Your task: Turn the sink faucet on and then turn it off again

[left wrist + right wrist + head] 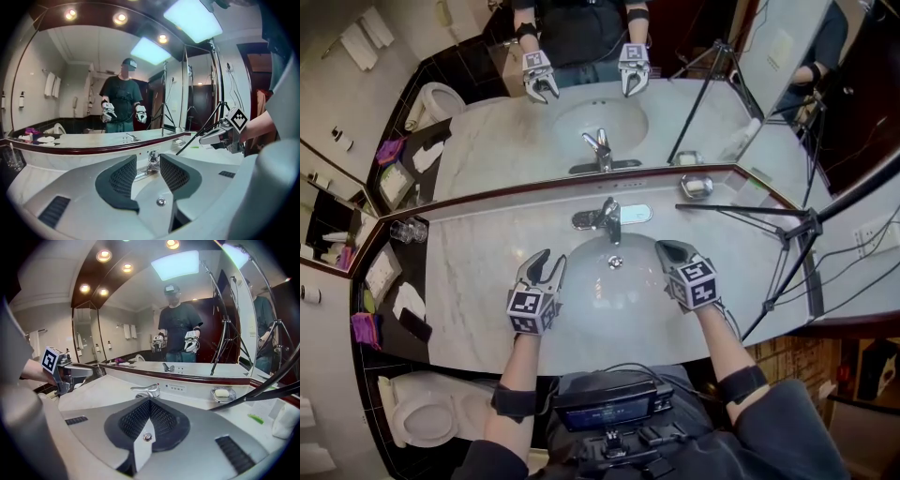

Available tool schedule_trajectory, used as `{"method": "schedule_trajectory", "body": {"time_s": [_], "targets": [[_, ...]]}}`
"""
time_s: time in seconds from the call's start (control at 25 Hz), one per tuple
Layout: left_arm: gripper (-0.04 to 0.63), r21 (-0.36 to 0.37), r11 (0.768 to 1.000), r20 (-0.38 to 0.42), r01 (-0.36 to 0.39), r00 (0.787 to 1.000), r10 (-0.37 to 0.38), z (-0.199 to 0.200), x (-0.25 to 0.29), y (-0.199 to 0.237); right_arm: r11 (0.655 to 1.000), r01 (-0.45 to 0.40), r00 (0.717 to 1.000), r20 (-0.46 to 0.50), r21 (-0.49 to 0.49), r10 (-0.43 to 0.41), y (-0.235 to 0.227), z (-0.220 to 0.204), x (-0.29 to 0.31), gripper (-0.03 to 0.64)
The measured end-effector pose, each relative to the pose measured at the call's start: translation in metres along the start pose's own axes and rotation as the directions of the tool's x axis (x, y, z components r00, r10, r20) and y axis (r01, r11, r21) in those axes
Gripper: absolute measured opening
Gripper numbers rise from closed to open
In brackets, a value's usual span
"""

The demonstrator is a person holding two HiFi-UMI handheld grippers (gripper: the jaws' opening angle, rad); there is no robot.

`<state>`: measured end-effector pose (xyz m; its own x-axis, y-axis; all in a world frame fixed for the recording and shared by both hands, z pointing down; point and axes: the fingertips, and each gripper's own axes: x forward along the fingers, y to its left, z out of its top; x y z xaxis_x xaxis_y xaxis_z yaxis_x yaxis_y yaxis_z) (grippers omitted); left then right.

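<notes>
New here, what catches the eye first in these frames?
Two handheld grippers hover over the white sink basin: the left gripper with its jaws apart, the right gripper shut. Beyond them, the chrome faucet stands at the basin's back edge, touched by neither. The large mirror behind the counter repeats the whole scene, including the person.

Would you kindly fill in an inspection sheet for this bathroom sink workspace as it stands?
Surface: pale marble counter around a white basin.
Job's things: faucet behind the basin, no water seen running.
Clutter: soap dish right of the faucet; glasses at the counter's left end.
Grippers: left gripper open, empty, over the basin; right gripper shut, empty.
Cables: leads on the floor at right, by a tripod.
Surroundings: mirror behind; toilet at left.
</notes>
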<state>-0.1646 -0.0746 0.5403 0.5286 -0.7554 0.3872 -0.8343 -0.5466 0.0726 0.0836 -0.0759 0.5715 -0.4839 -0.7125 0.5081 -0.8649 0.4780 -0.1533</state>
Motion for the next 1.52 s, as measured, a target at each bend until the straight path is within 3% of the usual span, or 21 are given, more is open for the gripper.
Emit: {"method": "schedule_trajectory", "body": {"time_s": [0.16, 0.24, 0.32, 0.4, 0.52, 0.6, 0.76, 0.88, 1.28, 1.52], "targets": [[0.223, 0.077, 0.997, -0.044, 0.016, 0.999, -0.012, -0.006, 0.021, -0.006, 1.000, -0.010, 1.000, -0.002, 0.009, 0.010, 0.000, -0.003, 0.003, 0.020], [0.249, 0.205, 0.978, -0.093, 0.049, 0.995, -0.031, -0.009, 0.034, -0.016, 1.000, -0.009, 1.000, -0.002, 0.009, 0.009, -0.002, -0.004, 0.002, 0.020], [0.249, 0.387, 0.918, -0.154, 0.087, 0.988, -0.029, -0.017, 0.047, -0.028, 1.000, -0.008, 1.000, -0.002, 0.006, 0.008, -0.005, -0.005, 0.001, 0.020], [0.249, 0.549, 0.828, -0.189, 0.112, 0.982, -0.007, -0.017, 0.059, -0.038, 1.000, -0.005, 1.000, -0.001, 0.005, 0.005, -0.008, -0.007, 0.001, 0.020], [0.249, 0.674, 0.723, -0.214, 0.154, 0.977, -0.009, -0.019, 0.077, -0.048, 1.000, -0.006, 1.000, 0.000, 0.015, 0.006, -0.011, -0.011, 0.002, 0.020], [0.249, 0.709, 0.682, -0.227, 0.180, 0.974, -0.021, -0.023, 0.088, -0.052, 1.000, -0.013, 1.000, -0.007, 0.022, 0.013, -0.012, -0.016, 0.003, 0.020], [0.249, 0.751, 0.629, -0.242, 0.200, 0.970, -0.021, -0.032, 0.107, -0.049, 0.999, -0.028, 0.999, -0.025, 0.030, 0.029, -0.012, -0.025, 0.007, 0.020], [0.249, 0.760, 0.615, -0.249, 0.208, 0.968, -0.020, -0.040, 0.122, -0.044, 0.999, -0.034, 0.999, -0.036, 0.033, 0.035, -0.014, -0.029, 0.009, 0.020], [0.242, 0.751, 0.621, -0.265, 0.224, 0.964, -0.028, -0.056, 0.179, -0.038, 0.999, -0.042, 0.998, -0.053, 0.034, 0.044, -0.017, -0.025, 0.018, 0.020], [0.161, 0.747, 0.635, -0.242, 0.195, 0.970, -0.014, -0.051, 0.205, -0.039, 0.998, -0.034, 0.998, -0.058, 0.051, 0.037, -0.026, -0.023, 0.021, 0.020]]}}
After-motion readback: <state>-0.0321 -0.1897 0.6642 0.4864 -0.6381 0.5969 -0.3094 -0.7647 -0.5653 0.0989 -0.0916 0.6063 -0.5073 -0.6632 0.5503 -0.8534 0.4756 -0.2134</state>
